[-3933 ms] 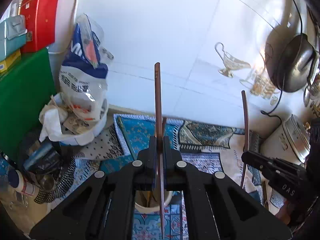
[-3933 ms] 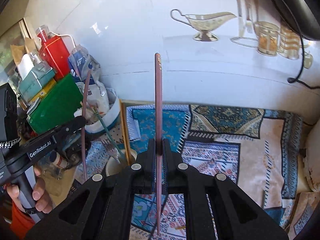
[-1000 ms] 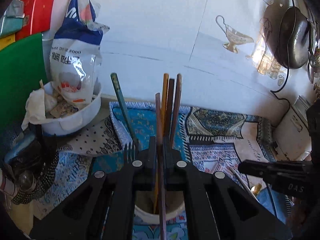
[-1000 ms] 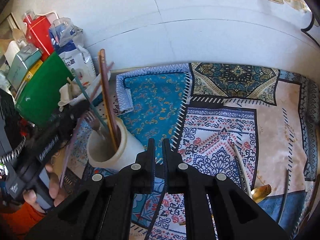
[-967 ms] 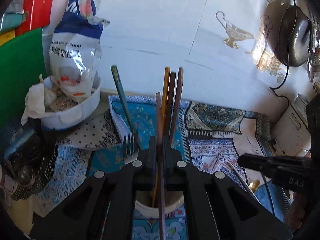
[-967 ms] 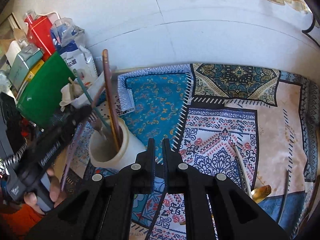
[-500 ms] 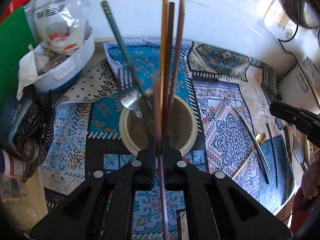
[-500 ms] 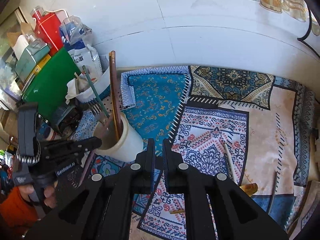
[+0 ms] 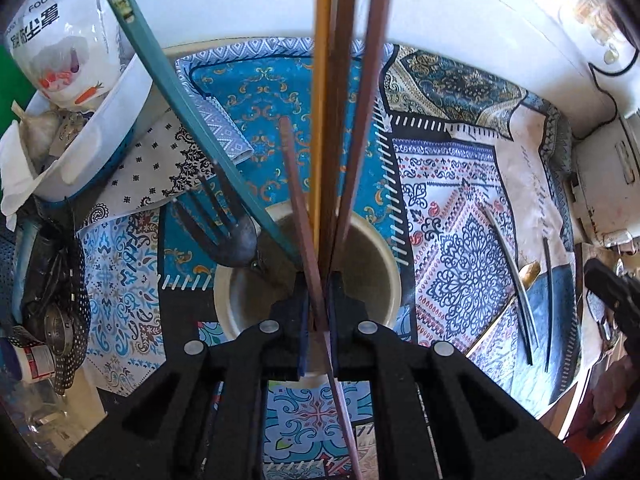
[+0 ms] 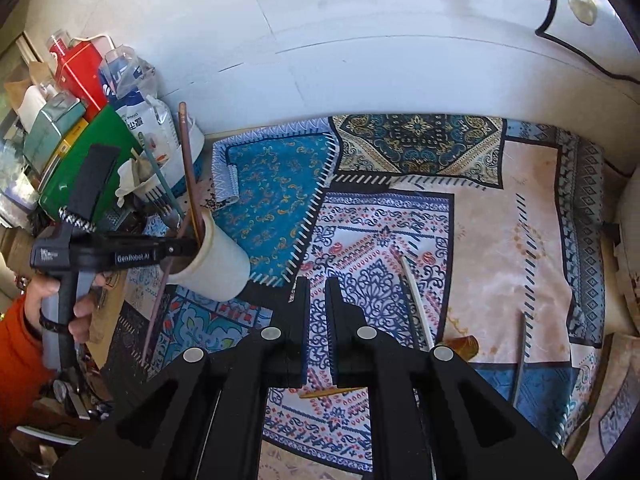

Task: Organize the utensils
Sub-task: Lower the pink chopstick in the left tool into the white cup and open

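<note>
- Since 1 second ago the left claw [image 9: 316,300] has tipped from a forward look to a steep downward one, so the cream utensil cup [image 9: 384,268] now sits right under its tips rather than low in the view.
- Its jaws are clamped on a reddish-brown chopstick [image 9: 298,200], which runs between the pads, over the cup's mouth; its far end points up past the cup and its near end trails back over the claw body.
- 3 more chopsticks [image 9: 340,100] already stand in the cup: 1 yellow, 1 dark brown, 1 reddish.
- A teal-handled utensil [image 9: 188,104] leans out of the cup to the left, and a fork [image 9: 216,220] rests tines-up on the left rim.
- From the right wrist view, the left claw [image 10: 188,246] is level with the cup's rim [image 10: 224,240], held by a hand [image 10: 60,300] with an orange sleeve.
- The right claw [image 10: 317,292] has its jaws together with nothing between them, above the patterned cloth [image 10: 500,216] that covers the bench.
- On that cloth, well to the right of the cup, lie a pale chopstick [image 10: 416,304], a dark utensil [image 10: 520,356] and a gold spoon [image 10: 464,346].
- Left of the cup stand a white basin [image 9: 80,152] with a food bag [image 9: 60,40] in it, and a green board [image 10: 84,160] behind.
</note>
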The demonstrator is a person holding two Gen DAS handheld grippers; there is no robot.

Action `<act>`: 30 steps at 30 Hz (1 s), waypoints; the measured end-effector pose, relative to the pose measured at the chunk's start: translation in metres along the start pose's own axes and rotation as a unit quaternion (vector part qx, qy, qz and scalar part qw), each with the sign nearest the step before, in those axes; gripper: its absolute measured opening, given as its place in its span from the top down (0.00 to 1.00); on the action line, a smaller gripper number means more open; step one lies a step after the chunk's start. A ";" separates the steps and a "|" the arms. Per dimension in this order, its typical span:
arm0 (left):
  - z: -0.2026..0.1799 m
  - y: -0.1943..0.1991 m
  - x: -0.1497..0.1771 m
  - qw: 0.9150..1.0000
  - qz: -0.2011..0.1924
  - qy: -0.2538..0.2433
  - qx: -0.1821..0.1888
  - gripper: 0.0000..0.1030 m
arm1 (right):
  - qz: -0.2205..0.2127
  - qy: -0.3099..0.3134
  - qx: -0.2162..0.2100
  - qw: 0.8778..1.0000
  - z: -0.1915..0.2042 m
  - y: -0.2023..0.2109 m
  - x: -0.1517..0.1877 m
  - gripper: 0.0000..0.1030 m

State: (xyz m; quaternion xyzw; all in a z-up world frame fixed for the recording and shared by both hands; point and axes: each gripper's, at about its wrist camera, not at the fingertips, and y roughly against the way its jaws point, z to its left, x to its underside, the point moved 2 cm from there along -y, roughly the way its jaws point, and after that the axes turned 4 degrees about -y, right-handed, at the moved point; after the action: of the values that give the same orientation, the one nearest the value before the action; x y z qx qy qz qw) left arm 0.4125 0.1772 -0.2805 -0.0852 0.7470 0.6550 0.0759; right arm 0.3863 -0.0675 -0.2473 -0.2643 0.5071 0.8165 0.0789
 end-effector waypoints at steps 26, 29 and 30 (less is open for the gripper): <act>0.019 0.089 -0.022 0.910 -0.398 0.067 -0.099 0.96 | -0.016 0.009 0.044 0.999 0.004 0.005 -0.004 0.93; 0.018 0.077 -0.011 0.903 -0.411 0.065 -0.106 0.96 | -0.011 0.001 0.057 0.998 -0.004 0.003 -0.001 0.93; 0.016 0.073 -0.008 0.904 -0.409 0.060 -0.108 0.96 | -0.009 -0.002 0.063 0.998 -0.008 0.002 0.000 0.93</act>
State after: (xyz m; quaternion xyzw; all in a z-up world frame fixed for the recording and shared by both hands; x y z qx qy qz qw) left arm 0.4042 0.2030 -0.2103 -0.4303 0.5741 0.6366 0.2828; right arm 0.3883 -0.0756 -0.2488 -0.2614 0.5548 0.7830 0.1038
